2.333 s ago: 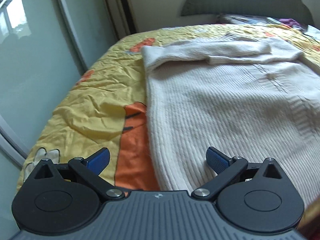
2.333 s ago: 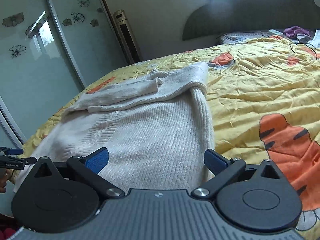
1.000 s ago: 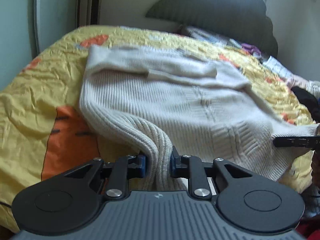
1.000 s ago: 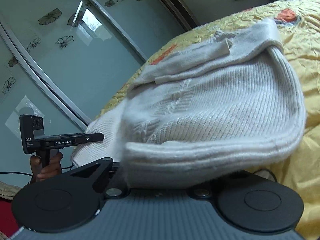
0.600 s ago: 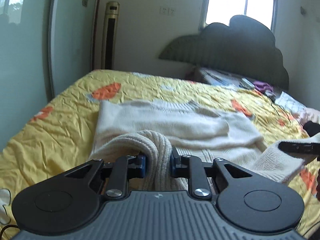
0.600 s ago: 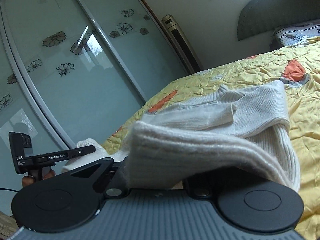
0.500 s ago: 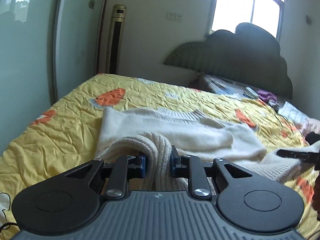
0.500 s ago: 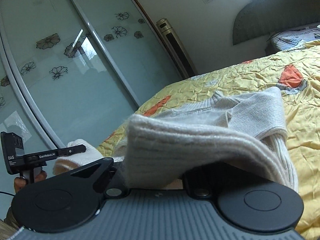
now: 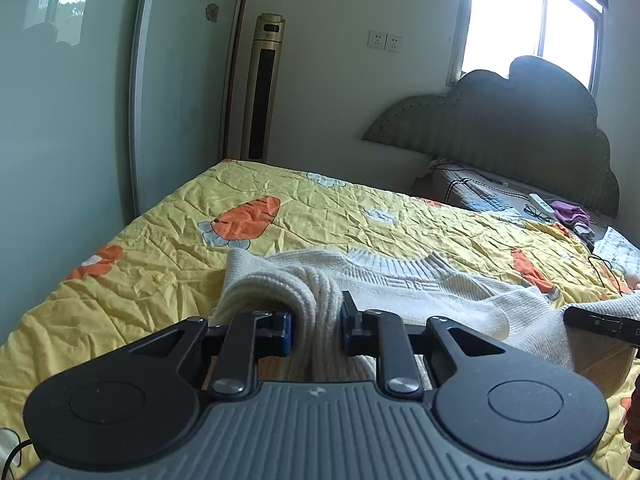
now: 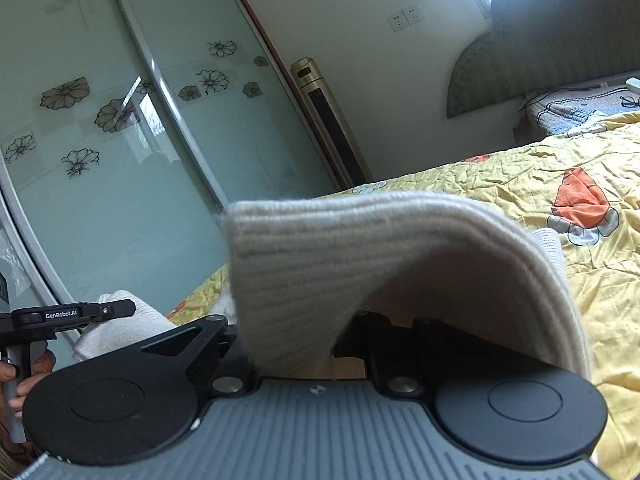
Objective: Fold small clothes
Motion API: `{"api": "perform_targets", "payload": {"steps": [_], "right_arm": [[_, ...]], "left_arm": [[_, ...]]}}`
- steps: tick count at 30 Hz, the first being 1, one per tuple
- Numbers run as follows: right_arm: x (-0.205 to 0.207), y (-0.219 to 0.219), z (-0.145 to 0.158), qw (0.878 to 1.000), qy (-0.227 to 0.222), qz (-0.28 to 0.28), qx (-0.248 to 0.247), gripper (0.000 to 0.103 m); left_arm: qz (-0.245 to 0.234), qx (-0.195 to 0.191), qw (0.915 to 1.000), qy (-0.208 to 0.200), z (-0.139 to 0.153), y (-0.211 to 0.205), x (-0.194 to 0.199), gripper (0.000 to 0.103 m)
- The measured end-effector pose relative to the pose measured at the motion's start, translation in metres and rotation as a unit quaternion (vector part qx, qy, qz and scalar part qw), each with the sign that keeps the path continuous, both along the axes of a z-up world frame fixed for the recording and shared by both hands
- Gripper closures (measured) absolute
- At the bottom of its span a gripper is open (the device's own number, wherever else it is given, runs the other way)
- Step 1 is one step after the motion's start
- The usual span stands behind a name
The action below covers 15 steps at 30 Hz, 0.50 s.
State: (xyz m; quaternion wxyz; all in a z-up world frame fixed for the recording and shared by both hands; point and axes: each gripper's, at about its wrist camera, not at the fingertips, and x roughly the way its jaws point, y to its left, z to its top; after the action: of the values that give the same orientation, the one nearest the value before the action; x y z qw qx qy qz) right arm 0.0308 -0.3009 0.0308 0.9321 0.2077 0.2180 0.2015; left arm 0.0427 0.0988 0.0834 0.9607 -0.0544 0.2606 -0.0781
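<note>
A cream knitted sweater lies on the yellow bedspread, its collar toward the headboard. My left gripper is shut on a bunched fold of the sweater's hem and holds it up over the body. My right gripper is shut on the other hem corner; the ribbed cloth drapes over its fingers and hides them. The right gripper's tip shows at the right of the left wrist view, and the left gripper shows at the left of the right wrist view.
Sliding glass wardrobe doors run along the left of the bed. A tall gold air conditioner stands in the corner. A dark padded headboard is at the back, with a pillow, glasses, cables and small clothes near it.
Both grippers closed on the sweater's hem corners, lifted them and carried them forward toward the collar, so the lower half now arches over the upper half.
</note>
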Motion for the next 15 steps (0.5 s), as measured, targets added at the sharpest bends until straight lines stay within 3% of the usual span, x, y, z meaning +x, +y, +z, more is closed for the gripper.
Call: {"api": "perform_targets", "payload": {"steps": [8, 15], "right_arm": [[0.041, -0.010, -0.020, 0.999, 0.023, -0.033, 0.020, 0.089], [0.074, -0.009, -0.044, 0.997, 0.055, -0.049, 0.008, 0.089]], "left_arm": [[-0.005, 0.019, 0.9998, 0.011, -0.005, -0.014, 0.045, 0.081], [0.009, 0.038, 0.9981, 0.047, -0.032, -0.027, 0.088, 0.081]]}}
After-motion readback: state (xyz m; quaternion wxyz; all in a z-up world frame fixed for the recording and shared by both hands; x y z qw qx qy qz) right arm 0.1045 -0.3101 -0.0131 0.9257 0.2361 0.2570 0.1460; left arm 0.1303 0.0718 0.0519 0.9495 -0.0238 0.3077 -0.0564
